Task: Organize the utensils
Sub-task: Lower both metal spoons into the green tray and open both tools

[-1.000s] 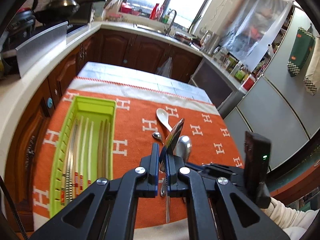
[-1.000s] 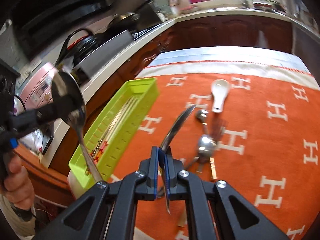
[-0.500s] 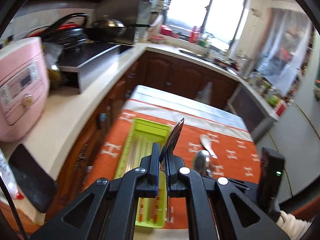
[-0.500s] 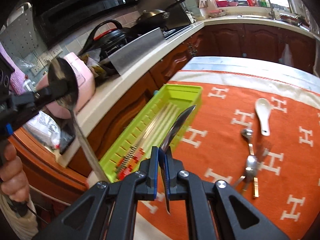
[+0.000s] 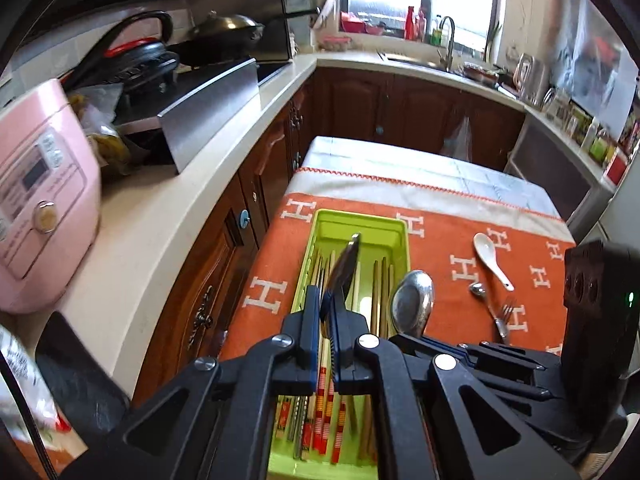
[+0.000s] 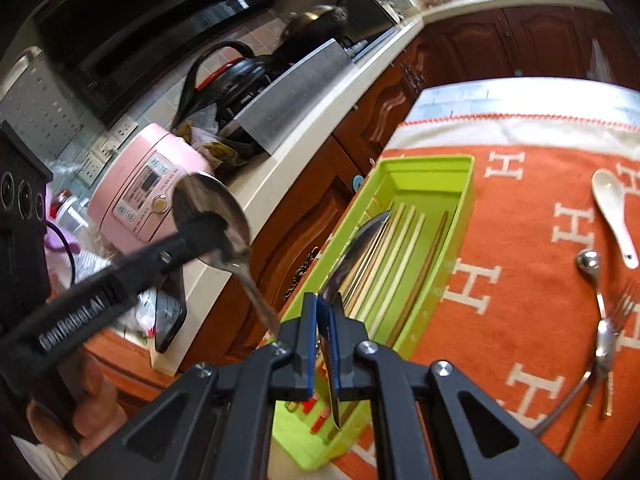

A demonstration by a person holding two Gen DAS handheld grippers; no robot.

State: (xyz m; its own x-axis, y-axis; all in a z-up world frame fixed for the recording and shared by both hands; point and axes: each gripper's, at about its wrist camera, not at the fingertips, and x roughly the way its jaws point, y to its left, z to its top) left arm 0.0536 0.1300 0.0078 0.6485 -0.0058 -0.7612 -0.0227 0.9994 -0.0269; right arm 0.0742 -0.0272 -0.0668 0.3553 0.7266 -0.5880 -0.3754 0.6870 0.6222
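Observation:
My left gripper (image 5: 327, 312) is shut on a large metal spoon (image 5: 345, 265), seen edge-on above the green utensil tray (image 5: 396, 227). The tray holds several chopsticks (image 5: 376, 292). My right gripper (image 6: 327, 316) is shut on a second metal spoon (image 6: 362, 242), also edge-on above the tray (image 6: 466, 216). The left gripper and its spoon bowl (image 6: 212, 216) show at the left of the right wrist view. The right gripper's spoon bowl (image 5: 413, 305) shows in the left wrist view, just right of the tray.
On the orange cloth (image 5: 448, 248) lie a white ceramic spoon (image 5: 490, 254), a small metal spoon (image 5: 480, 292) and a fork (image 5: 505, 314). A kitchen counter (image 5: 152, 216) with a pink rice cooker (image 5: 36, 208) runs along the left. A black phone (image 6: 170, 320) lies on the counter edge.
Both grippers, each still shut on its spoon, have moved left from over the loose cutlery until they are over the green tray.

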